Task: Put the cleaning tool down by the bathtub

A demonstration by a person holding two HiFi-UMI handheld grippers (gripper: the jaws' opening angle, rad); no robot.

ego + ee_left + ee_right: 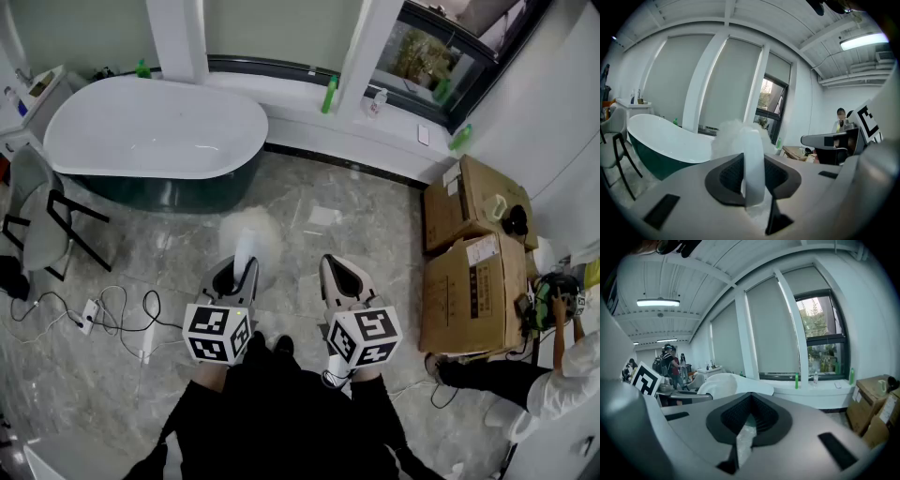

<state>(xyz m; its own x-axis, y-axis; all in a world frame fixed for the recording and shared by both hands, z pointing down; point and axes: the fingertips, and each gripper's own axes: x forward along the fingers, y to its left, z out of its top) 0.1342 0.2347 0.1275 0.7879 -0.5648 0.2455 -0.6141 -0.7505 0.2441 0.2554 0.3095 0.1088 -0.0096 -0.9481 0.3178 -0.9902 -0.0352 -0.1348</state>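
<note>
Clamping duster (251,227) in L gripper (240,268); R gripper (331,263) prob. shut.

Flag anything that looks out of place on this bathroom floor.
Loose cables and a power strip sprawl across the marble floor at the person's left, a trip hazard near the bathtub. Cardboard boxes crowd the floor at right. Nothing looks spilled or broken.

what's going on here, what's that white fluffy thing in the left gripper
A person stands on the marble floor with a gripper in each hand. The left gripper is clamped on the handle of a white cleaning tool with a fluffy head, held off the floor. The bathtub lies ahead and to the left. The right gripper is shut and empty. The tool has not been put down yet.
</note>
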